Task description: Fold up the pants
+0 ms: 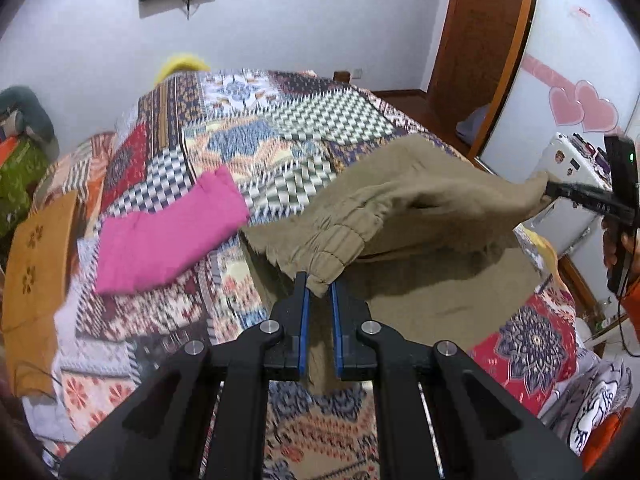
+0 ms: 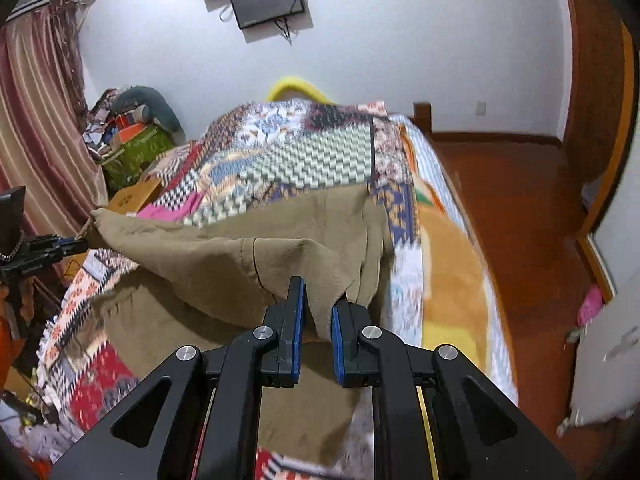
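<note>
The khaki pants (image 1: 404, 208) lie across a patchwork bedspread (image 1: 248, 140), with their near part lifted off the bed. My left gripper (image 1: 320, 284) is shut on the elastic waistband at one corner. My right gripper (image 2: 319, 304) is shut on the opposite corner of the pants (image 2: 280, 256). The cloth hangs stretched between the two grippers above the lower layer. The right gripper also shows at the right edge of the left wrist view (image 1: 560, 190), and the left gripper shows at the left edge of the right wrist view (image 2: 76, 246).
A folded pink garment (image 1: 168, 236) lies on the bed left of the pants. An orange-brown garment (image 1: 36, 268) hangs off the bed's left edge. Piled bags (image 2: 132, 136) stand by the curtain. The wooden floor (image 2: 520, 220) lies right of the bed.
</note>
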The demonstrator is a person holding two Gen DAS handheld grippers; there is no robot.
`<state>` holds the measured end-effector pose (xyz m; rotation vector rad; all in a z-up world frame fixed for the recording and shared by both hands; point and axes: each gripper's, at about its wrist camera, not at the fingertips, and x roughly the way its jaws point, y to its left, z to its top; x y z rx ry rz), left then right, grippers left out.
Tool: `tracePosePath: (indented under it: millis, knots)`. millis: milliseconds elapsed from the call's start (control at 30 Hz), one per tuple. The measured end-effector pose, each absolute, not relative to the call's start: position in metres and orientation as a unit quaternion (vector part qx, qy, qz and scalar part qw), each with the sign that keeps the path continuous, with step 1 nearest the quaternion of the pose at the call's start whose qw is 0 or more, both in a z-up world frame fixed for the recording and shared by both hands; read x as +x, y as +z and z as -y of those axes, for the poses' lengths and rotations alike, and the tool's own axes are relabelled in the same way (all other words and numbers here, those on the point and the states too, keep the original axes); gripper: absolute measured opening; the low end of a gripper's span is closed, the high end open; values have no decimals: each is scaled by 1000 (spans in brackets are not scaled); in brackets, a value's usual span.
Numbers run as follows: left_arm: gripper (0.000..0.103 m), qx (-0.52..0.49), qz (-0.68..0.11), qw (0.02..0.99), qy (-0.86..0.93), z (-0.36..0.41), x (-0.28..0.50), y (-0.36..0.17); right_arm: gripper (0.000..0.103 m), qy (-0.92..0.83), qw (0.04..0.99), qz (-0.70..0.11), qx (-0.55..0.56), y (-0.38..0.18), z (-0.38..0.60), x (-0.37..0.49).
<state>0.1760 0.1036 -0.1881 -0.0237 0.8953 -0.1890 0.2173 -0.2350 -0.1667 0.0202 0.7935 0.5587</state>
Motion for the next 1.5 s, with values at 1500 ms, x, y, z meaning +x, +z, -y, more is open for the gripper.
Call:
tracePosePath:
  millis: [1500]
  knots:
    - [21, -14, -479, 867, -137, -36, 188, -207, 41, 274, 842, -465, -15, -218, 217, 177]
